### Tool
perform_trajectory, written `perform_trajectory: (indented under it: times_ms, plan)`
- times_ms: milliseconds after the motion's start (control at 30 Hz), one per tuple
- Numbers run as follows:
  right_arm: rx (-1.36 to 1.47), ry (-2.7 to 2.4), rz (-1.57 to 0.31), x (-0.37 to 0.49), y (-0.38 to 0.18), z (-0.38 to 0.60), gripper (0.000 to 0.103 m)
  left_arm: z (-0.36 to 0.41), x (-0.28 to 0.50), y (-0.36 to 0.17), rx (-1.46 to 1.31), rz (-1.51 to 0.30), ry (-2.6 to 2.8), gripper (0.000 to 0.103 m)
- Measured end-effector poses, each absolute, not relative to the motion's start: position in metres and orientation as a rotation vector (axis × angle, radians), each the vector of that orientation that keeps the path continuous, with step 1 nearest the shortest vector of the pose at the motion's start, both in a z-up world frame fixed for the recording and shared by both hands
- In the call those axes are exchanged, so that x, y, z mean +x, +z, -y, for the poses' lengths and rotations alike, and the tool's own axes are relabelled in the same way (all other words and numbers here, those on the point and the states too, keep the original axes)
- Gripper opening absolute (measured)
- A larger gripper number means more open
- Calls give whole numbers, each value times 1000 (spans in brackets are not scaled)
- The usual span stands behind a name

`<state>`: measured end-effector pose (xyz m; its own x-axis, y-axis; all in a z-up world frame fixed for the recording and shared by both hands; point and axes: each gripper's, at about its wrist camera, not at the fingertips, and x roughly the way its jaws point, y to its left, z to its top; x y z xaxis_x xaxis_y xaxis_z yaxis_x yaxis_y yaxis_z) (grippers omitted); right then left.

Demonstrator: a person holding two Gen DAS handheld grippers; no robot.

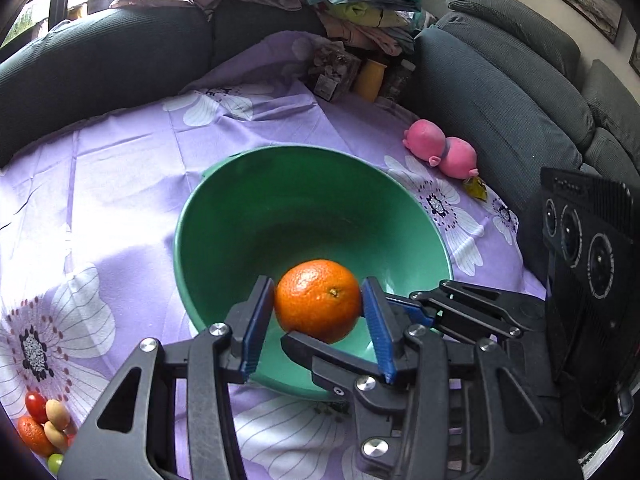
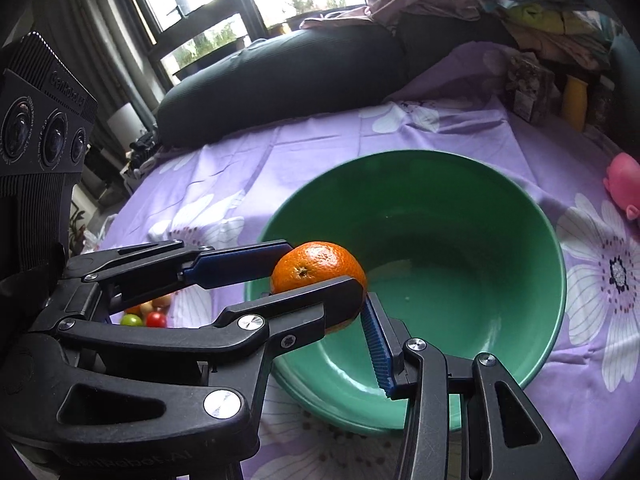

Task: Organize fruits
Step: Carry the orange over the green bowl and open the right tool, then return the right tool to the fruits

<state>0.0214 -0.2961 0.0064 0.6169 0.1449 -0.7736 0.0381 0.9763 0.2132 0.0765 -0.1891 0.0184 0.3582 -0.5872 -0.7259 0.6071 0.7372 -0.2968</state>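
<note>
An orange (image 1: 318,300) is held between the blue pads of my left gripper (image 1: 318,312), above the near rim of a green bowl (image 1: 280,184). The bowl holds nothing else that I can see. In the right wrist view the same orange (image 2: 316,266) sits over the bowl (image 2: 460,208), with the left gripper's fingers (image 2: 240,264) reaching in from the left. My right gripper (image 2: 352,316) has its jaws apart around the orange's near side, one finger crossing in front of it. Whether the right pads touch the orange is unclear.
A small pile of fruits (image 1: 44,424) lies at the lower left on the purple flowered cloth (image 1: 132,152); it also shows in the right wrist view (image 2: 146,316). A pink pig toy (image 1: 440,148) lies right of the bowl. Jars (image 1: 370,80) and folded clothes stand behind, sofas around.
</note>
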Motion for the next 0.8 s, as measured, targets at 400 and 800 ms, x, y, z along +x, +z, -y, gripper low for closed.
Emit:
perform_trajectory:
  times_ms: [400, 800]
  plan:
    - [167, -1, -959, 22, -5, 297, 47, 196, 83, 6, 3, -973, -749, 54]
    - [-10, -76, -874, 1, 28, 277, 46, 134, 71, 43, -53, -851, -620, 95]
